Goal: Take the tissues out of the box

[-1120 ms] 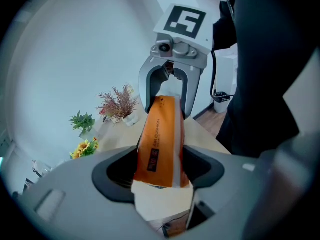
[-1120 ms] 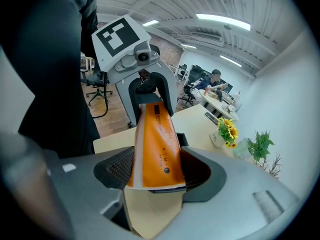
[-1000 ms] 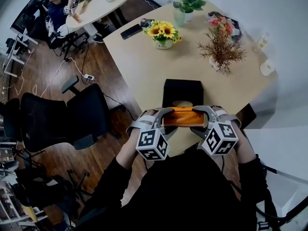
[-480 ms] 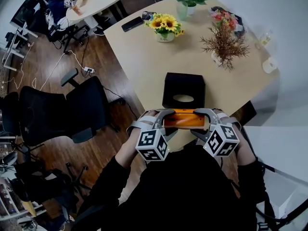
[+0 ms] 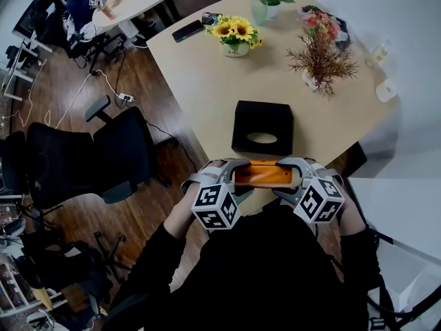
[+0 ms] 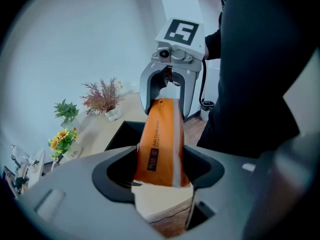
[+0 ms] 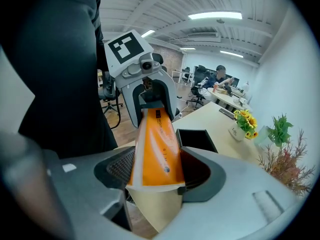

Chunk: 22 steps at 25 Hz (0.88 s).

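Pack [image 5: 265, 174] is out; left gripper [image 5: 238, 176] and right gripper [image 5: 293, 178] each pinch one end; box [image 5: 262, 119] sits just ahead of them; next, probably, lay pack down gently.

obstacle: orange pack [image 5: 264, 174] across front of black box [image 5: 262, 127] | free: tabletop [image 5: 207, 88] left of box
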Each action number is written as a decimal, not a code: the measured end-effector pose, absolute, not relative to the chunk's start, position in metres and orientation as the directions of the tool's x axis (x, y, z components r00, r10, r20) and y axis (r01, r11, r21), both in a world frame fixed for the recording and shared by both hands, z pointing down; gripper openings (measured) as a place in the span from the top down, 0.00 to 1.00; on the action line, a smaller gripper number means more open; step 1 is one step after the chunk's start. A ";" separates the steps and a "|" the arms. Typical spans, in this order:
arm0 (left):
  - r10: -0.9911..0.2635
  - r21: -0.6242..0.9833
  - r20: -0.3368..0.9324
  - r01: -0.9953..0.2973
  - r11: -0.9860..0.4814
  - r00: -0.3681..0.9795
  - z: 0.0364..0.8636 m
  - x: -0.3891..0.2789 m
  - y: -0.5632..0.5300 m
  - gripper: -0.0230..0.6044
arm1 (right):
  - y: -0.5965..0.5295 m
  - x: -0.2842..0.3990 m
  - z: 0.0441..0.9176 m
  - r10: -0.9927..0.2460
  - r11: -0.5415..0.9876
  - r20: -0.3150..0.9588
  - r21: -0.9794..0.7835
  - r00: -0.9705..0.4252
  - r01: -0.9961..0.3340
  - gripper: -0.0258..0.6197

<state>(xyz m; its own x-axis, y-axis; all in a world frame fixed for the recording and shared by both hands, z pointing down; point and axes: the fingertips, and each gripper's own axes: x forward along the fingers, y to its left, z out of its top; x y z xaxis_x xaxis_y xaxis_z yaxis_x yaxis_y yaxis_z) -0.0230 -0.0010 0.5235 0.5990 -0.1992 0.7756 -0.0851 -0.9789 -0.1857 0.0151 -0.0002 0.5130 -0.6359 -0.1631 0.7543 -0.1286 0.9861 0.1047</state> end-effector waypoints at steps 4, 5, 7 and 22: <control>-0.185 -0.171 0.785 -0.080 -0.982 0.592 0.534 -0.025 0.005 0.54 | 0.005 0.013 0.524 -0.153 0.987 0.754 0.086 -0.638 -0.135 0.53; -0.180 -0.165 0.788 -0.080 -0.983 0.589 0.539 -0.026 0.006 0.54 | 0.007 0.012 0.528 -0.151 0.987 0.757 0.084 -0.635 -0.135 0.53; -0.169 -0.151 0.797 -0.080 -0.985 0.580 0.549 -0.027 0.009 0.54 | 0.009 0.012 0.538 -0.151 0.987 0.764 0.082 -0.628 -0.138 0.53; -0.151 -0.134 0.821 -0.071 -0.988 0.550 0.585 -0.031 0.010 0.54 | 0.011 0.007 0.572 -0.156 0.985 0.782 0.082 -0.603 -0.149 0.53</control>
<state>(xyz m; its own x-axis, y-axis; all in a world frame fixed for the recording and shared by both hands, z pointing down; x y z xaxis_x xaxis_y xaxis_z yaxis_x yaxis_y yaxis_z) -0.0309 0.0095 0.5846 0.5501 -0.1513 0.8213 -0.0713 -0.9884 -0.1343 0.0072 0.0114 0.5721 -0.6034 -0.1561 0.7820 -0.1486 0.9855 0.0821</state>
